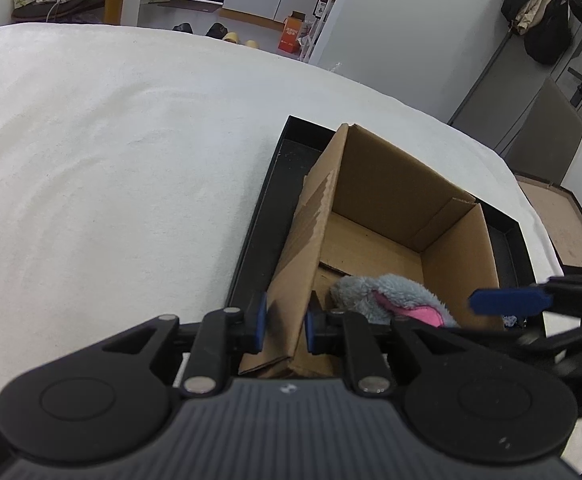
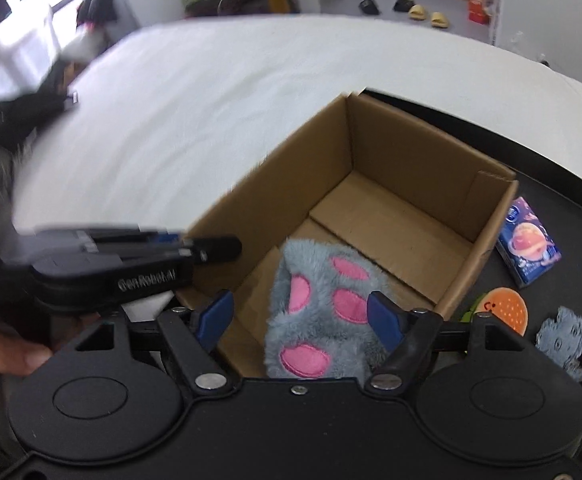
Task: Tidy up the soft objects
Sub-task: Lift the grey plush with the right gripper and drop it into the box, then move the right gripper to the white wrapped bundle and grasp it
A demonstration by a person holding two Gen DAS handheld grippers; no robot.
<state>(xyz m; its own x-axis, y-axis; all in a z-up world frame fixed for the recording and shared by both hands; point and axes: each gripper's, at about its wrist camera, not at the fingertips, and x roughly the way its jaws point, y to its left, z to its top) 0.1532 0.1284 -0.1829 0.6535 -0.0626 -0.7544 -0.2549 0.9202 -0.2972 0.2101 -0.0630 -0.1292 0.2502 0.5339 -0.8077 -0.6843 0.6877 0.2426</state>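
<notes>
An open cardboard box (image 1: 391,200) (image 2: 403,184) stands in a black tray (image 1: 259,216). A grey plush paw with pink pads (image 2: 323,304) (image 1: 399,296) lies inside the box at its near end. My left gripper (image 1: 285,328) is shut on the box's near left wall. My right gripper (image 2: 301,316) is open above the plush paw, its blue fingers either side of it, not pressing it. One right finger (image 1: 507,300) shows in the left wrist view.
The tray sits on a white cloth-covered table (image 1: 111,160). Right of the box in the tray lie a small blue carton (image 2: 529,240), an orange burger-shaped toy (image 2: 507,308) and a small grey plush (image 2: 563,336).
</notes>
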